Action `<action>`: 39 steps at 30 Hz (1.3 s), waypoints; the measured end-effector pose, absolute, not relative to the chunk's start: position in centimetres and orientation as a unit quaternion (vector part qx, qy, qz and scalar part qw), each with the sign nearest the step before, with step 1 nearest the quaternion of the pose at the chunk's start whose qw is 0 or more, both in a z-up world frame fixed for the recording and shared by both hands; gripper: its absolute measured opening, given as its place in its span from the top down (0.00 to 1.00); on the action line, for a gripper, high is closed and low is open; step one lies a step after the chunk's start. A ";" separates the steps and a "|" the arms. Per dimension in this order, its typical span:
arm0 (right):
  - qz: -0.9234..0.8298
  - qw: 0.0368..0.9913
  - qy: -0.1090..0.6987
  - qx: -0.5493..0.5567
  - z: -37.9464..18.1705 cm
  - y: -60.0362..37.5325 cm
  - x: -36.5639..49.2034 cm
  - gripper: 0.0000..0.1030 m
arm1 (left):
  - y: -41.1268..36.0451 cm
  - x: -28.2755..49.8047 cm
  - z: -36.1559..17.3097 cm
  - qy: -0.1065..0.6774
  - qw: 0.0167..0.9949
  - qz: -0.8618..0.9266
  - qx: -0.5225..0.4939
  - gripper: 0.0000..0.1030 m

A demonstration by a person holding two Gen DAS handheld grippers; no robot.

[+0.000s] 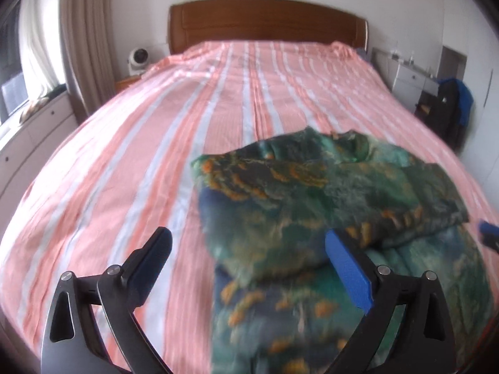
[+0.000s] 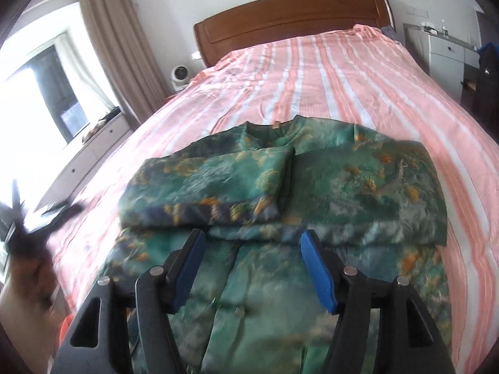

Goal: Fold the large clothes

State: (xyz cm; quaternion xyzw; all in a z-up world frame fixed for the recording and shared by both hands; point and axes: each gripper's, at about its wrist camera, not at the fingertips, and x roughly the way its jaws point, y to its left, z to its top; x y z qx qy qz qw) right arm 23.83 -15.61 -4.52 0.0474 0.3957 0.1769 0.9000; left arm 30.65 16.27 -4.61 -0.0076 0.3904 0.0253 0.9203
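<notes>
green garment (image 2: 343,187) sleeves folded, on bed (image 2: 358,87)

Daylit from the window (image 2: 46,93) at left; blown out to white glare in the right wrist view. Soft, even light across the bed (image 1: 156,155); no hard shadows. Motion blur over the garment (image 1: 312,218) in the left wrist view, heaviest near the bottom. Left gripper (image 2: 37,218) smeared. Strong fisheye bending, dark vignette at the corners. Headboard (image 1: 265,21) slightly soft.
</notes>
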 end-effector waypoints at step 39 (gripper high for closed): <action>0.063 0.919 0.382 -0.072 -9.9 -18.7 4.3 0.04 | 8.5 10.9 -12.5 0.450 0.893 -0.004 0.028 0.01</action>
